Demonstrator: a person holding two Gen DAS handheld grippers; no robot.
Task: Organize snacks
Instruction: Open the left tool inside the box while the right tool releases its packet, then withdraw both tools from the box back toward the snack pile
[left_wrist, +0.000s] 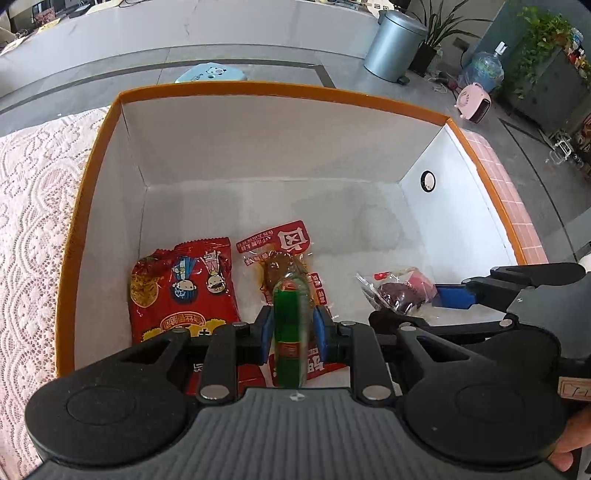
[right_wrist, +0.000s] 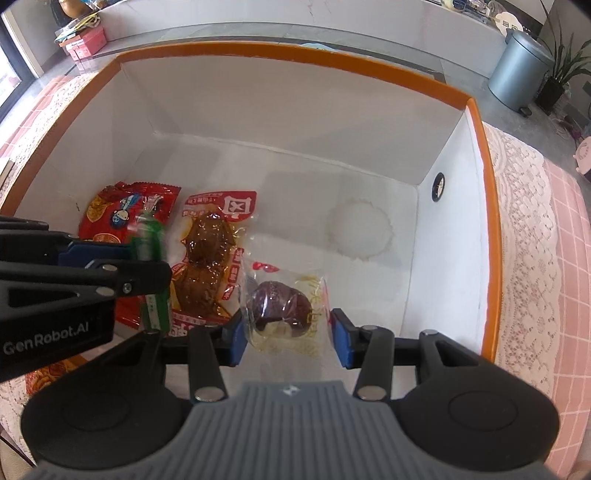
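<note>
The box (right_wrist: 484, 206), white inside with an orange rim, has bare floor along its far and right sides. The left gripper (left_wrist: 291, 325) clamps a slim green stick (left_wrist: 290, 332) above two glossy packets at the near left. The right gripper (right_wrist: 290, 332), part open, straddles a crinkly clear date packet (right_wrist: 284, 306); contact with the pads is unclear.

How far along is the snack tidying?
Two packets already lie in the box: a red snack bag and a braised meat pack. In hand: the left gripper clamps a green stick; a date packet sits between the right gripper's fingers. Both need releasing.
</note>
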